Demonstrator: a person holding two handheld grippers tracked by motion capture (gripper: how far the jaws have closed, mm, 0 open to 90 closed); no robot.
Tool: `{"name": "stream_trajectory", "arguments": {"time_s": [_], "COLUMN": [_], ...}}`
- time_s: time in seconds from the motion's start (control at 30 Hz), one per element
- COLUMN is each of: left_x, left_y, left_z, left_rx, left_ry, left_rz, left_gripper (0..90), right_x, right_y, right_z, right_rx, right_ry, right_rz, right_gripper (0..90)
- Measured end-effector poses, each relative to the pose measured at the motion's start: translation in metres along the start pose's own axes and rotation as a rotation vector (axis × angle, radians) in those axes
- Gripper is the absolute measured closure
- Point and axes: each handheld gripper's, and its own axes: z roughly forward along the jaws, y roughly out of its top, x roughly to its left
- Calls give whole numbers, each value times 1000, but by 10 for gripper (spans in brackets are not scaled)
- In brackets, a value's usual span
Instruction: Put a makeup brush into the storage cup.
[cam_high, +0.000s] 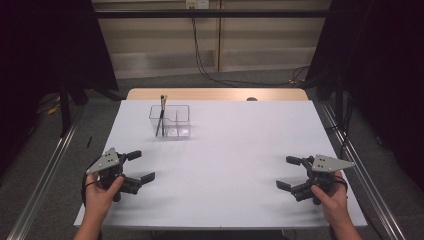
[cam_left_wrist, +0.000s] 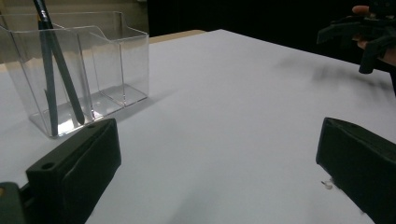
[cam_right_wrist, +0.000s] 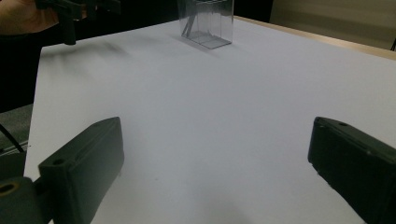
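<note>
Nearest to us, our left gripper (cam_high: 141, 166) and our right gripper (cam_high: 289, 173) rest low over the white desk (cam_high: 225, 150) at its near corners, each held in a hand. Both have their fingers (cam_left_wrist: 74, 163) spread wide with nothing between them (only bare white surface shows in the gap). At the far left of the desk stands a clear divided holder (cam_high: 170, 121), upright, well apart from both grippers. Two dark brushes (cam_high: 161, 117) stand in its left compartment; their long axes run nearly vertical, leaning a little, lower ends on the holder's floor and upper ends sticking out above its rim.
</note>
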Motion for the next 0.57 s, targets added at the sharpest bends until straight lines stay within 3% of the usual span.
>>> {"name": "stream_trajectory", "arguments": {"time_s": [0.57], "left_x": [-2], "left_y": [-2], "left_z": [-6], "left_rx": [2], "left_ry": [11], "left_rz": [3], "left_gripper": [0], "right_x": [-4], "right_y": [2], "right_z": [3], "right_rx": [-5], "right_ry": [3], "right_rz": [-5], "right_gripper": [30]}}
